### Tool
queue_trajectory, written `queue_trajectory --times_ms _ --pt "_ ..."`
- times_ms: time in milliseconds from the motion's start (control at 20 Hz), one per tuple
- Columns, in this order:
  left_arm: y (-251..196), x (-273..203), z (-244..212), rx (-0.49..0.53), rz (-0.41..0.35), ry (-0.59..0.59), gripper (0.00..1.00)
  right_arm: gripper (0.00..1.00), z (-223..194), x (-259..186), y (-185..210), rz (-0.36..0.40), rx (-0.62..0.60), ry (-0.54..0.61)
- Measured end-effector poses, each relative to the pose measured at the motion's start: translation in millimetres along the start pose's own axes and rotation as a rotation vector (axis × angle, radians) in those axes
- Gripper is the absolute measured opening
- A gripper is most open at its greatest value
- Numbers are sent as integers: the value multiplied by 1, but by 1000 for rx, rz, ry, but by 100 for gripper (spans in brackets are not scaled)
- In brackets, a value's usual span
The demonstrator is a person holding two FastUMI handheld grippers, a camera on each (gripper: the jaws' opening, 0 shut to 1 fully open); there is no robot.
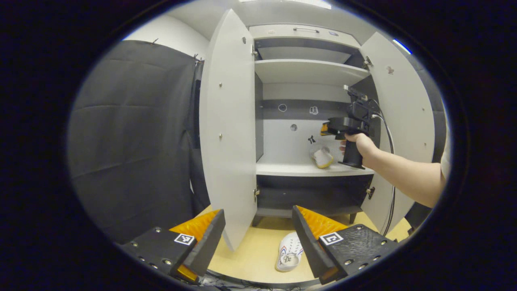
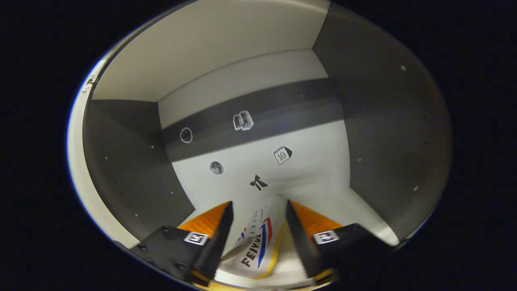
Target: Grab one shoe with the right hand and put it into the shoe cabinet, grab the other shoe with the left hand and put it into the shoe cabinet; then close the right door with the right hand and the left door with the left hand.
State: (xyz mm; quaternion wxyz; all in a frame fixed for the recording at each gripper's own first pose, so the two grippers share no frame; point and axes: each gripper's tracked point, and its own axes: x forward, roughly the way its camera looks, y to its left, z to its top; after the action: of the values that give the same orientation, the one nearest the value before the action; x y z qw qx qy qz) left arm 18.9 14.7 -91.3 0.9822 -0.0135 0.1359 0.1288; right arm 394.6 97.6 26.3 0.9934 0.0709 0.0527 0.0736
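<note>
1. Black cloth walls stand to the left of an open shoe cabinet (image 1: 309, 72), whose left door (image 1: 228, 133) and right door (image 1: 404, 121) are both swung wide.
2. On the middle shelf (image 1: 291, 169) lies one shoe (image 1: 322, 157), tipped on its side.
3. A hand (image 1: 360, 144) holds the right gripper (image 2: 256, 226) inside that compartment; its fingers are spread on either side of the shoe, and contact cannot be judged.
4. Outside, the left gripper (image 1: 258, 238) hangs with fingers apart above the floor (image 1: 250, 254), where the other shoe (image 1: 289, 252) lies just beside one finger.
</note>
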Motion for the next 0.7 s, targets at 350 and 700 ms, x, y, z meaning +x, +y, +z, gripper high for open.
queue_trajectory --times_ms 350,700 --pt "17 0 -23 30 -232 37 96 92 -16 -116 1 -110 -146 -41" --pt "-10 -4 -64 44 -437 96 94 92 -58 -241 -13 -193 -175 -56"
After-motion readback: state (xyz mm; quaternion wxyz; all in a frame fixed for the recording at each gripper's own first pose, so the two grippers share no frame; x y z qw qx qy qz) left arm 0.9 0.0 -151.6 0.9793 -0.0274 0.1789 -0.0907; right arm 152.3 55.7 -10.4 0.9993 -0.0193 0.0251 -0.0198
